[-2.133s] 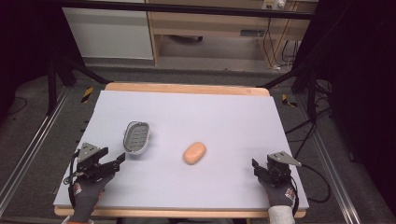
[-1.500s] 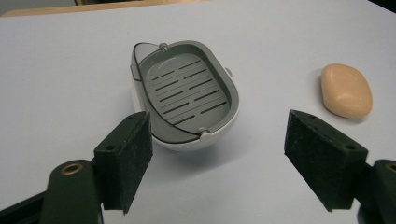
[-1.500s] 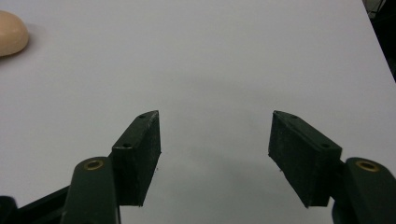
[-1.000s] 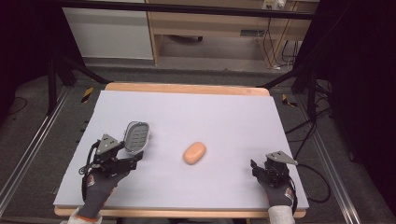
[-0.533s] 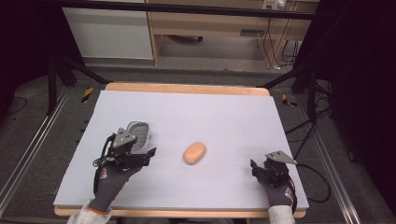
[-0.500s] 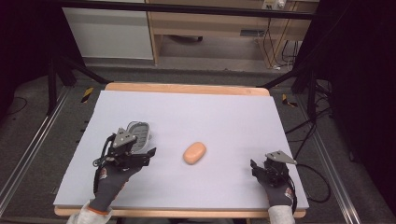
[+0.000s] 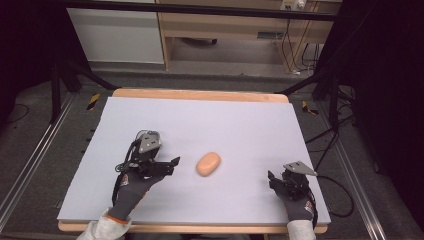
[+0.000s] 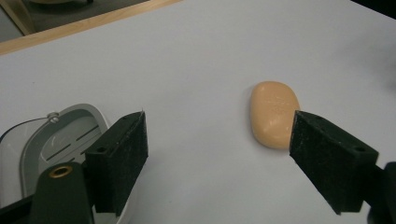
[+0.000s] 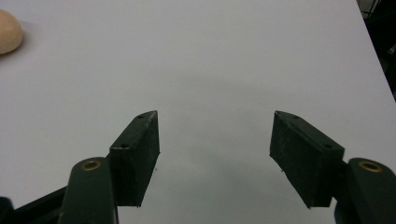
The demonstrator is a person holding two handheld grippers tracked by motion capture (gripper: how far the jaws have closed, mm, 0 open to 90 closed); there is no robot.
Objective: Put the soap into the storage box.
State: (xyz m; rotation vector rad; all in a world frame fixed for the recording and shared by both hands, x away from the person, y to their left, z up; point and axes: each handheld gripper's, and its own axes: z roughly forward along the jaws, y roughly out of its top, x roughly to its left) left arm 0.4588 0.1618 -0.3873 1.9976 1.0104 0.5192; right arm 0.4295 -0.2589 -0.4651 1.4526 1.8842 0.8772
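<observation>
You carried your left claw (image 7: pixel 172 164) in from the near left edge of the desk (image 7: pixel 250 120), up and across toward the middle. It crossed over the grey soap dish (image 8: pixel 56 140), which in the high view now lies mostly hidden under your hand and the claw's body. Its jaws opened wider on the way, with nothing between them. They ended up aimed at the orange soap bar (image 7: pixel 208 163), near it and, as far as the left gripper view shows, not touching.
</observation>
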